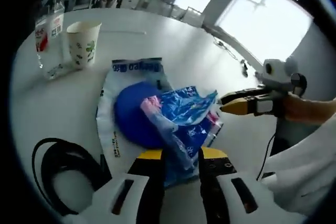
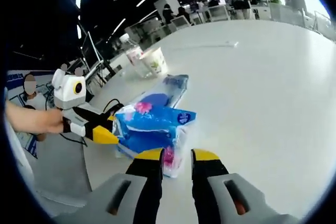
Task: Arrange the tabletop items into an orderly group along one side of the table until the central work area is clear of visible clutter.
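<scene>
A blue plastic tissue pack [image 1: 184, 111] with pink print lies over a round blue item [image 1: 128, 114] on a white printed bag [image 1: 134, 67]. My left gripper [image 1: 181, 155] has its jaws close together, shut on the pack's near end. My right gripper [image 1: 224, 104] comes in from the right with its tips at the pack's far corner. In the right gripper view the pack [image 2: 152, 124] reaches between the narrow jaws of my right gripper [image 2: 177, 156]. My left gripper [image 2: 107, 132] meets the pack's left edge there.
A paper cup [image 1: 83, 43] and a clear bottle with red labels [image 1: 46, 35] stand together at the far side; cup [image 2: 156, 60]. A black cable loop [image 1: 58, 163] lies near my left jaws. A hand [image 1: 310, 109] holds the right gripper. The white table [image 2: 262, 93] stretches wide to the right.
</scene>
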Demonstrator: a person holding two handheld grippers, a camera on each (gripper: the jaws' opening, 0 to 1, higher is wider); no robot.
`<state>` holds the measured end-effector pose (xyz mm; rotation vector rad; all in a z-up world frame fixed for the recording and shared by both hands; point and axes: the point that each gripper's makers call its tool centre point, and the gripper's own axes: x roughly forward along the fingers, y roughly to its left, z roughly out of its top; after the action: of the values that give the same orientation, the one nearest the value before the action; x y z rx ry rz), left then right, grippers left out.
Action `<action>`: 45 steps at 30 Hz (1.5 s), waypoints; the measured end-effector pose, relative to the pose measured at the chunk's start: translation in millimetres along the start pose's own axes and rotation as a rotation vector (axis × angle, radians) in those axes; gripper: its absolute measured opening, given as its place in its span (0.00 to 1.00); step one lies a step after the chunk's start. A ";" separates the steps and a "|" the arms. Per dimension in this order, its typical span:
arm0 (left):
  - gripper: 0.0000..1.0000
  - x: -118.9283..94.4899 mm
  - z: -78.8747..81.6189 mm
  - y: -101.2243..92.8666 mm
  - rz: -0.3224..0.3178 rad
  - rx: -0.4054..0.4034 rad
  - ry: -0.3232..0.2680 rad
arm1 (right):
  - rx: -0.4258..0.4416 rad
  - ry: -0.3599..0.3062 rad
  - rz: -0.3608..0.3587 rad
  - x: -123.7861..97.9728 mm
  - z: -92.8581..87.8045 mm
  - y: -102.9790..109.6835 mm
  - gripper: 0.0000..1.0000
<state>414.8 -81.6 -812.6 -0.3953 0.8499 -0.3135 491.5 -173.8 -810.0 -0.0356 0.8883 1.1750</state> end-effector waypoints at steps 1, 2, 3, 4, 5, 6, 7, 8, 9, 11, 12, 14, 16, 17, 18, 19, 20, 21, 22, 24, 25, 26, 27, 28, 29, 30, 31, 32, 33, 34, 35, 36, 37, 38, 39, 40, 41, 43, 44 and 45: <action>0.14 -0.1 -0.9 0.9 0.004 -0.002 0.004 | -0.002 0.006 0.003 1.9 -1.3 0.6 0.13; 0.13 -0.2 -1.3 1.5 0.006 -0.003 0.006 | -0.008 0.011 -0.001 3.0 -2.5 0.4 0.11; 0.12 -0.1 -1.4 2.8 0.012 -0.007 0.007 | -0.016 0.017 -0.006 4.0 -3.9 -0.3 0.07; 0.12 -0.3 -1.1 2.8 0.013 -0.011 0.006 | -0.018 0.020 -0.012 4.5 -4.9 -1.2 0.05; 0.11 -0.2 -0.9 3.3 0.014 -0.018 0.005 | -0.012 0.014 -0.014 4.0 -4.2 -1.6 0.05; 0.11 0.2 -0.7 4.7 0.018 -0.029 0.003 | -0.001 0.011 -0.012 4.0 -3.8 -1.2 0.05; 0.10 0.4 -1.0 5.5 0.022 -0.033 0.003 | 0.004 0.010 -0.010 3.6 -3.5 -0.9 0.04; 0.09 0.6 -0.9 5.8 0.026 -0.034 0.002 | 0.003 0.010 -0.010 3.5 -3.5 -0.7 0.04; 0.09 0.9 -0.7 5.6 0.026 -0.035 0.000 | 0.001 0.010 -0.012 3.3 -3.5 -0.7 0.03; 0.06 1.0 0.8 4.8 0.026 -0.038 -0.008 | -0.004 0.008 -0.013 2.8 -3.1 -0.4 0.02; 0.05 1.0 2.0 4.8 0.031 -0.036 -0.012 | -0.004 0.007 -0.012 2.6 -2.8 0.0 0.02; 0.05 1.4 2.5 3.7 0.029 -0.035 -0.011 | -0.010 0.009 -0.018 1.8 -3.0 -0.5 0.00; 0.04 1.9 2.8 3.1 0.025 -0.035 -0.007 | -0.013 0.008 -0.019 0.7 -3.2 -1.1 0.00; 0.03 2.0 3.4 2.2 0.025 -0.034 -0.009 | -0.012 0.009 -0.021 -0.3 -3.7 -1.8 0.00; 0.03 2.1 4.0 1.3 0.025 -0.033 -0.010 | -0.012 0.009 -0.023 -1.1 -3.8 -2.2 0.00; 0.01 2.3 4.7 0.3 0.024 -0.031 -0.010 | -0.010 0.006 -0.024 -2.8 -3.2 -2.8 0.00; 0.00 3.0 6.1 -1.1 0.021 -0.024 -0.010 | -0.007 0.005 -0.027 -3.9 -2.6 -3.4 0.00; 0.00 3.2 7.3 -1.5 0.021 -0.023 -0.011 | -0.006 0.003 -0.029 -5.2 -2.0 -4.0 0.00; 0.00 3.8 9.6 -3.4 0.019 -0.020 -0.013 | -0.007 -0.006 -0.035 -7.4 0.4 -5.3 0.00; 0.00 4.8 13.4 -5.4 0.012 -0.015 -0.016 | -0.001 -0.014 -0.045 -11.4 4.0 -7.9 0.00; 0.00 5.8 16.4 -6.9 0.011 -0.006 -0.017 | -0.001 -0.018 -0.047 -12.8 5.6 -9.0 0.00; 0.00 6.4 19.1 -8.3 0.010 -0.001 -0.020 | -0.001 -0.023 -0.049 -15.5 8.1 -10.3 0.00; 0.00 7.6 21.7 -9.1 0.008 0.001 -0.021 | -0.002 -0.028 -0.053 -17.3 9.9 -11.4 0.00; 0.00 9.1 24.2 -9.8 0.006 0.002 -0.023 | 0.000 -0.034 -0.056 -19.7 12.1 -13.0 0.00; 0.00 10.4 27.2 -11.7 0.004 0.005 -0.027 | 0.002 -0.038 -0.058 -21.1 13.5 -14.0 0.00; 0.00 11.6 29.2 -13.5 0.002 0.009 -0.027 | 0.002 -0.048 -0.064 -24.5 17.0 -16.6 0.00; 0.00 12.6 30.7 -14.9 0.000 0.012 -0.028 | 0.002 -0.052 -0.068 -25.9 18.5 -18.0 0.00; 0.00 14.0 33.0 -16.6 -0.004 0.017 -0.029 | 0.000 -0.056 -0.074 -27.8 20.3 -20.0 0.00; 0.00 15.6 35.4 -18.5 -0.007 0.023 -0.029 | 0.000 -0.062 -0.078 -30.1 22.3 -22.0 0.00; 0.00 16.8 37.5 -20.4 -0.008 0.029 -0.029 | -0.001 -0.066 -0.082 -32.1 23.8 -23.7 0.00; 0.00 18.1 39.8 -22.1 -0.011 0.035 -0.029 | -0.002 -0.070 -0.086 -34.5 25.3 -25.2 0.00; 0.00 19.0 41.5 -23.0 -0.014 0.037 -0.030 | -0.004 -0.073 -0.090 -36.1 26.3 -26.5 0.00; 0.00 19.9 43.3 -24.4 -0.017 0.040 -0.030 | -0.006 -0.080 -0.096 -38.9 28.4 -28.9 0.00; 0.00 21.5 45.9 -25.9 -0.021 0.046 -0.031 | -0.003 -0.086 -0.099 -40.7 29.9 -30.4 0.00; 0.00 22.3 47.2 -27.0 -0.023 0.051 -0.031 | 0.001 -0.090 -0.101 -42.1 31.0 -31.5 0.00; 0.00 23.8 49.1 -28.3 -0.025 0.057 -0.029 | 0.003 -0.095 -0.104 -44.1 32.2 -32.9 0.00; 0.00 24.7 50.3 -29.4 -0.027 0.060 -0.029 | 0.000 -0.097 -0.108 -45.3 33.0 -34.4 0.00; 0.00 26.6 53.5 -32.3 -0.037 0.064 -0.031 | -0.006 -0.104 -0.117 -49.0 34.9 -39.4 0.00; 0.00 27.5 54.5 -33.6 -0.038 0.066 -0.030 | 0.000 -0.106 -0.117 -50.0 35.4 -40.9 0.00; 0.00 28.9 55.7 -35.1 -0.039 0.078 -0.028 | 0.001 -0.108 -0.119 -51.1 35.7 -42.1 0.00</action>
<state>472.1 -112.9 -782.5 -0.3436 0.8006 -0.3750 541.3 -215.2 -771.7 -0.0234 0.7812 1.0560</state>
